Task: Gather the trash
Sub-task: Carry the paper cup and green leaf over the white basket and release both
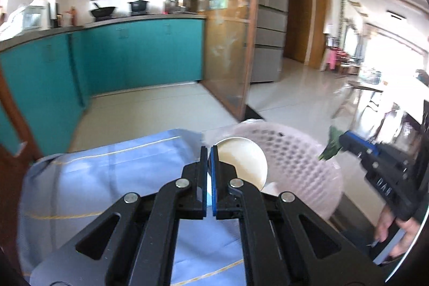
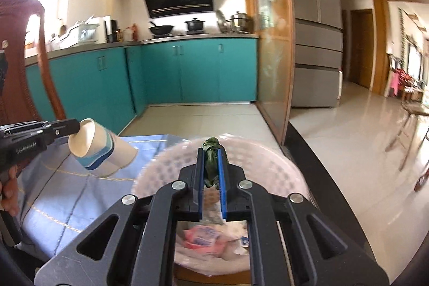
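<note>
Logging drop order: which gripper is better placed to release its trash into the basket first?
Right. The right gripper holds the green scrap over the basket; the left gripper, holding the paper cup, is beside it.

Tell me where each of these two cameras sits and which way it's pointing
Left wrist: rides on the left gripper, looking along its fingers, shut on a paper cup, toward the kitchen; the right gripper and the holding hand show at right.
Right wrist: rides on the right gripper, shut on a green scrap above the pink basket; the left gripper shows at left.
Shared: cup, basket, blue tablecloth, teal cabinets.
</note>
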